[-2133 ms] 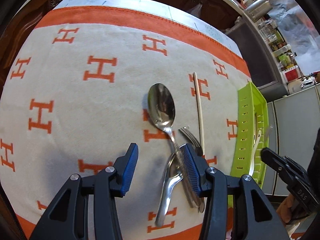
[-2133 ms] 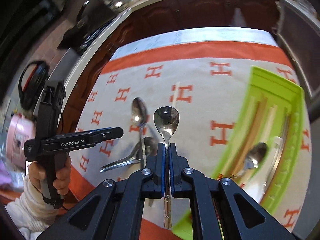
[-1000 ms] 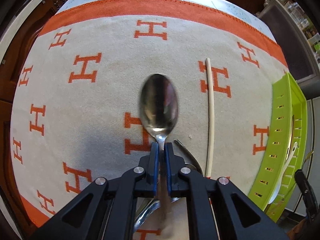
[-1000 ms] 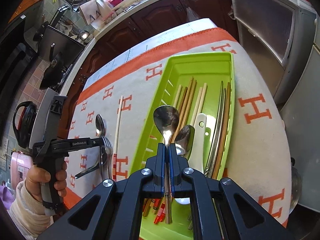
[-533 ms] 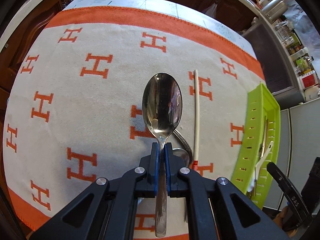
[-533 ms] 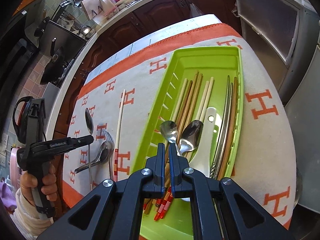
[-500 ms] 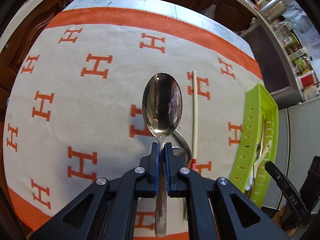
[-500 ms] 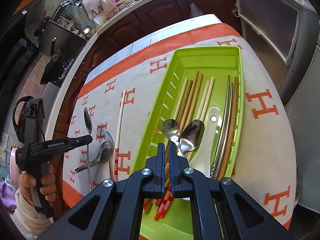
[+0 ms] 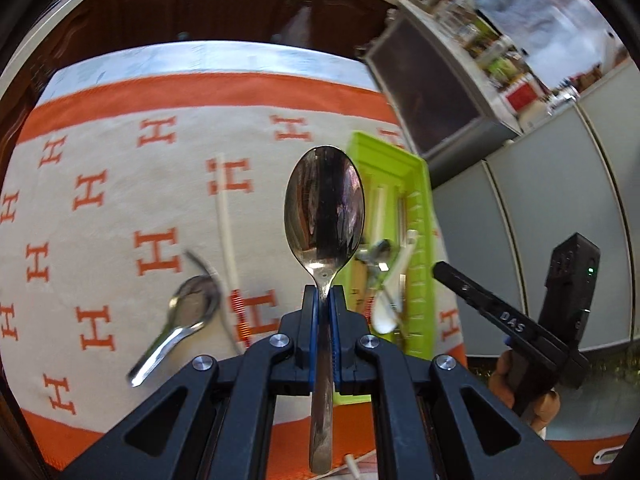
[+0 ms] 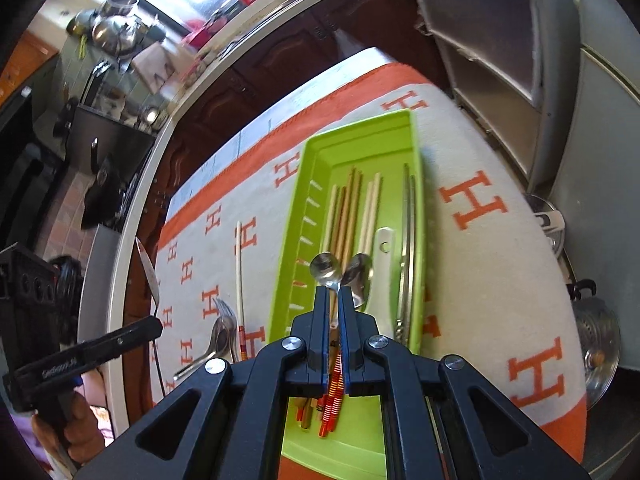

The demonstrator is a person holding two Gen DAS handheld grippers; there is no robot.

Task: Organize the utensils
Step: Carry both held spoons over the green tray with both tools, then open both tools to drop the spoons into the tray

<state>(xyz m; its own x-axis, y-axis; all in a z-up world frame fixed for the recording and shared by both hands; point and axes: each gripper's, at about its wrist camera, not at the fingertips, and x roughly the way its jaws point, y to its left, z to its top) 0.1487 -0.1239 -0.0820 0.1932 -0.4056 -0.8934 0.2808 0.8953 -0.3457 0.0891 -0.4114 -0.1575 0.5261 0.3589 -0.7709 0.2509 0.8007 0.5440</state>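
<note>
My left gripper [image 9: 324, 300] is shut on the handle of a steel spoon [image 9: 324, 208], held up in the air with its bowl in front of the green tray [image 9: 422, 184]. In the right wrist view my right gripper [image 10: 331, 300] is shut with nothing in it, hovering over the green tray [image 10: 360, 124]. Just beyond its tips two steel spoons [image 10: 326, 268] lie on chopsticks, beside a white ceramic spoon [image 10: 380, 272]. The left gripper [image 10: 136, 332] shows at the left with its spoon [image 10: 146, 276] edge-on. A spoon [image 9: 188, 312], a fork [image 9: 204, 268] and one chopstick [image 9: 228, 240] lie on the cloth.
The table carries a white cloth [image 10: 480, 240] with orange H marks and an orange border. Grey cabinets [image 9: 540, 200] stand close to the right of the table. Steel pots [image 10: 596, 348] sit low beyond the right edge. A hand [image 9: 536, 400] holds the right gripper [image 9: 480, 304].
My left gripper has risen with its spoon and swung right, towards the tray. The spoon that my right gripper held a second ago now lies in the tray.
</note>
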